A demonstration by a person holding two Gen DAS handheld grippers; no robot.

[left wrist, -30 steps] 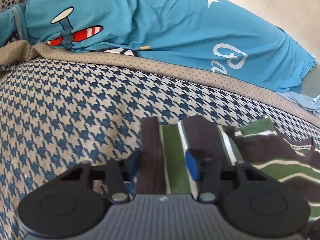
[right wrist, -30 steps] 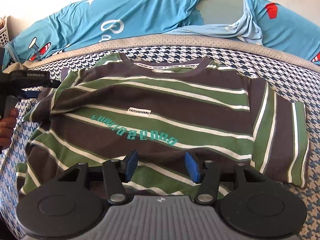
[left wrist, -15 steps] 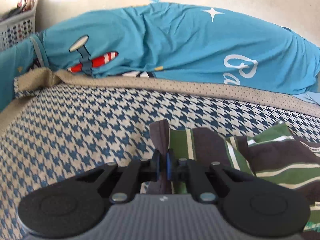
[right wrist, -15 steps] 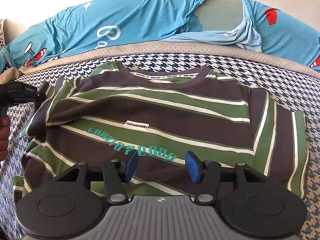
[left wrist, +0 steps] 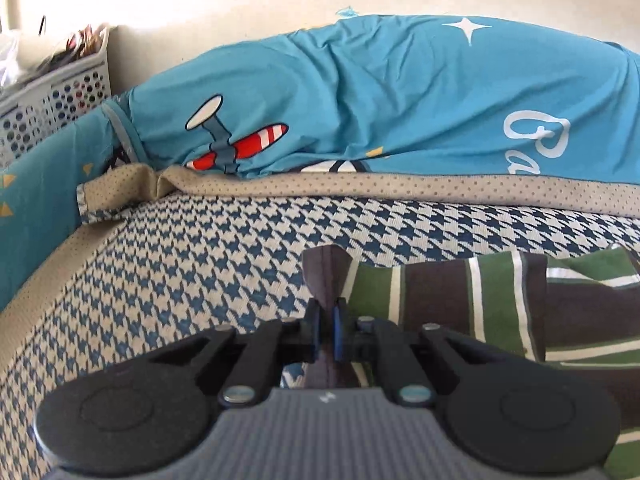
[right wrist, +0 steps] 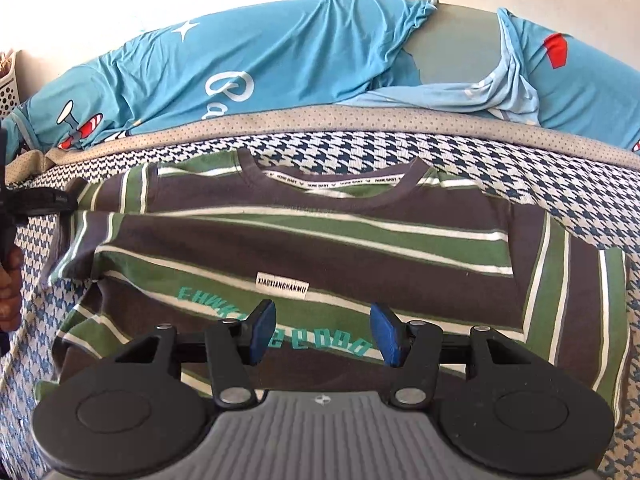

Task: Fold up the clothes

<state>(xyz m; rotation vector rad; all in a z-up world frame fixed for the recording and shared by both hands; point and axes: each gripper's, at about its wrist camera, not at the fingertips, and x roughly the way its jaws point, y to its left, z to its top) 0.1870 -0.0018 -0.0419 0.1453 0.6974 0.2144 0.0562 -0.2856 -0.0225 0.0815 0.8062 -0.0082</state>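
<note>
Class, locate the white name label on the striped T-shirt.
In the right wrist view, the white label sits mid-chest on the striped T-shirt, just above the teal lettering.

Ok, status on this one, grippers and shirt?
Left gripper shut on shirt sleeve. Right gripper open above shirt. Shirt flat on bed. Nothing in the way.

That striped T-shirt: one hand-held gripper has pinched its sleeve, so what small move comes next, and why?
Probably lift the sleeve and carry it inward over the chest. The left hand-held gripper is shut on the sleeve edge of the striped T-shirt, which lies flat on the houndstooth cover; the right hand-held gripper hangs open above it.
</note>
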